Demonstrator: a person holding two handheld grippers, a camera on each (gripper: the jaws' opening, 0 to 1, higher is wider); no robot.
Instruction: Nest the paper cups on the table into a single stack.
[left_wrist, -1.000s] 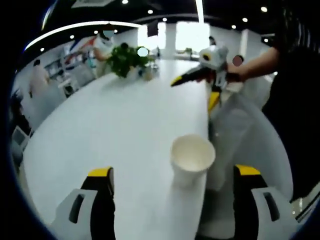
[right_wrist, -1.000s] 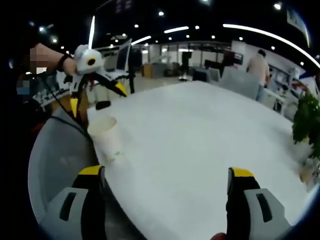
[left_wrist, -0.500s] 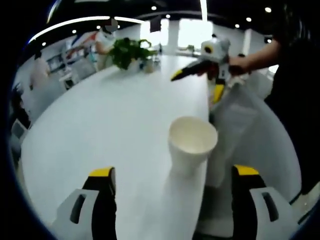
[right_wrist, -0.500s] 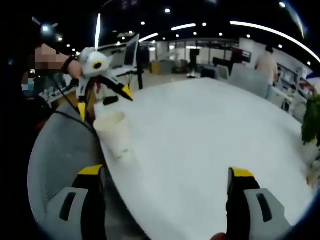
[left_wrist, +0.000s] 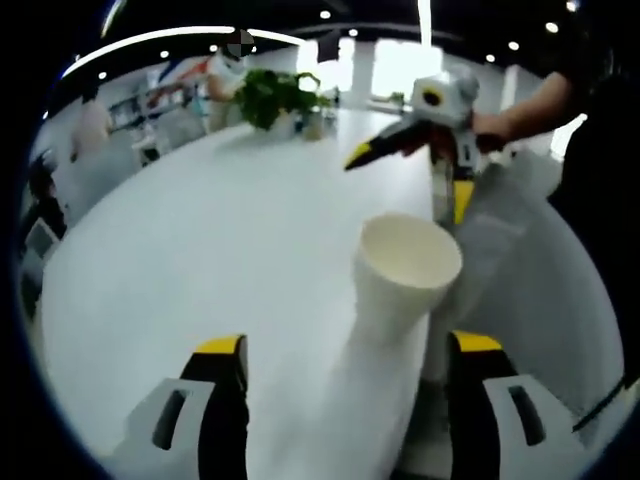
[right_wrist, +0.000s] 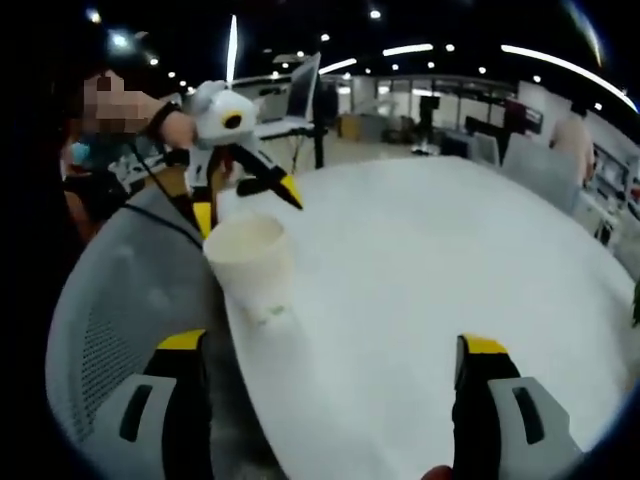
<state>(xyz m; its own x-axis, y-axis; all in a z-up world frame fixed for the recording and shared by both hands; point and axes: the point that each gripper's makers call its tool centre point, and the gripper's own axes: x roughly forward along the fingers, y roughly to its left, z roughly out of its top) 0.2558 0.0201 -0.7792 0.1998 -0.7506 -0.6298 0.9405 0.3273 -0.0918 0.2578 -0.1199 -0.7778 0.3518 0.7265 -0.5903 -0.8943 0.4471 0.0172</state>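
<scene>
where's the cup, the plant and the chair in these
cup (left_wrist: 400, 275): left gripper view, on its outer side wall below the rim
plant (left_wrist: 275, 95): left gripper view, on the green leaves at the table's far end
chair (right_wrist: 110, 300): right gripper view, on the grey backrest beside the table edge

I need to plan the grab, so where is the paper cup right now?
The paper cup stands upright at the white table's edge, beside a grey mesh chair, ahead of the open left tongs.
</scene>
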